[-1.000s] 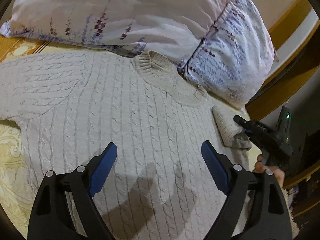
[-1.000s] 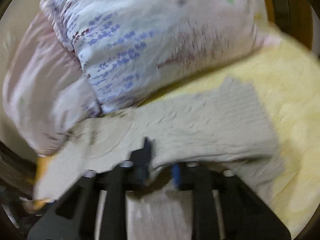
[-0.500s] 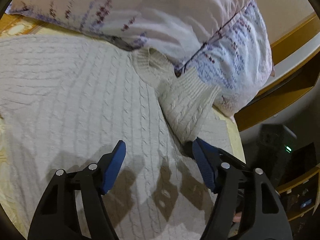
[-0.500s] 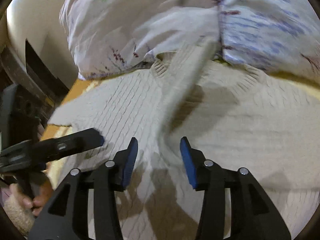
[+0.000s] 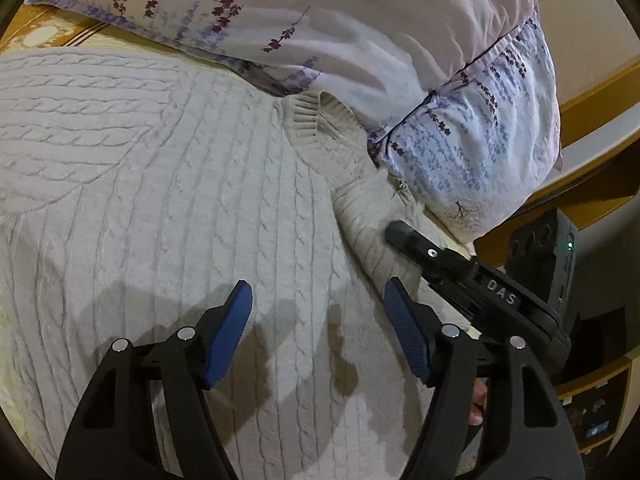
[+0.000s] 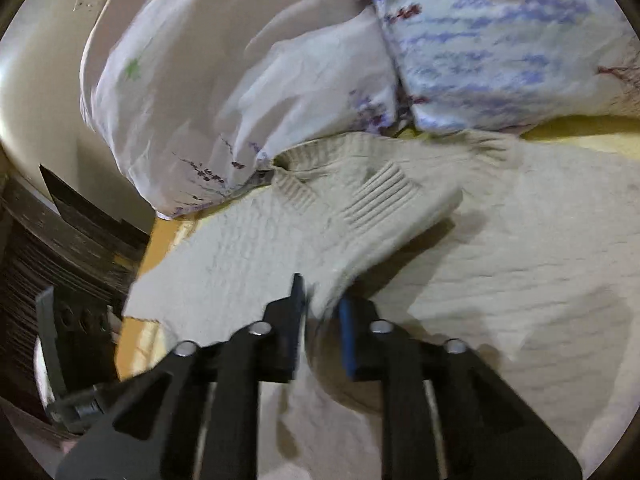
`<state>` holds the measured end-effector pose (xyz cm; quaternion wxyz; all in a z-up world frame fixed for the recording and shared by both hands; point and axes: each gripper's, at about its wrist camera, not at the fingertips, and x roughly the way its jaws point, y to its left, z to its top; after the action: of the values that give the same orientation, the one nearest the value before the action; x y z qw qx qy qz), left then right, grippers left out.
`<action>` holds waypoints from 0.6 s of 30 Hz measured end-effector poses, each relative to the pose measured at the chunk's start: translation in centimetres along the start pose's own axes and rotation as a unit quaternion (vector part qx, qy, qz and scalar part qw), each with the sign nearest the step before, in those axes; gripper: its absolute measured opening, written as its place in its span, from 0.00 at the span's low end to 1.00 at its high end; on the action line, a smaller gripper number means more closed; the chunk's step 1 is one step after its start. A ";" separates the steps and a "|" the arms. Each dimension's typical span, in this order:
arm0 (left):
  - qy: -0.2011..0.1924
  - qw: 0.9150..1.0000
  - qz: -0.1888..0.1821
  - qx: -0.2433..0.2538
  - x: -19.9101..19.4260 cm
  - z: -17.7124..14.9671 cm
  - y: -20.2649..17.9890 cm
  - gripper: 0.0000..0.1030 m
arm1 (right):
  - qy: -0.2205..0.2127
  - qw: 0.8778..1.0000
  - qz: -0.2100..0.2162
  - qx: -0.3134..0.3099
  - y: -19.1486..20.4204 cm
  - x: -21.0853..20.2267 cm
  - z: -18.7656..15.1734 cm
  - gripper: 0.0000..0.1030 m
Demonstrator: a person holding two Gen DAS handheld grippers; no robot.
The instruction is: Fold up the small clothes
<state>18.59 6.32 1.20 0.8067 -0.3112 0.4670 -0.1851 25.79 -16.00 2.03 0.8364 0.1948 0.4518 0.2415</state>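
A cream cable-knit sweater [image 5: 180,208] lies flat on the bed, its ribbed collar [image 5: 316,128] against the pillow. My left gripper [image 5: 318,308] is open and empty, hovering over the sweater's body. My right gripper [image 6: 322,312] is shut on the sweater's right sleeve [image 6: 384,208], which lies folded across the chest with its ribbed cuff up near the collar [image 6: 294,190]. In the left wrist view the right gripper [image 5: 404,236] shows at the right, pinching that sleeve [image 5: 368,216].
A floral lavender pillow [image 5: 400,60] lies along the sweater's top edge, also in the right wrist view [image 6: 320,60]. Yellow bedding [image 6: 580,132] lies under the sweater. A wooden bed frame [image 5: 592,92] and a dark device with a green light [image 5: 560,248] stand at the right.
The right gripper closed on the sleeve after being open half a second ago. The sleeve now lies folded over the chest. The left gripper stayed open and shifted slightly.
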 end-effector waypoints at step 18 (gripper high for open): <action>-0.016 0.997 -0.027 -0.067 -0.9 1.0 3.0 0.68 | 0.019 0.997 0.055 0.044 -0.9 -2.9 -3.5 0.46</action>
<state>19.07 9.37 0.11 0.7862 -0.3796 0.4572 -0.1699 21.69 -18.02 1.66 0.8037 0.2514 0.4663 0.2709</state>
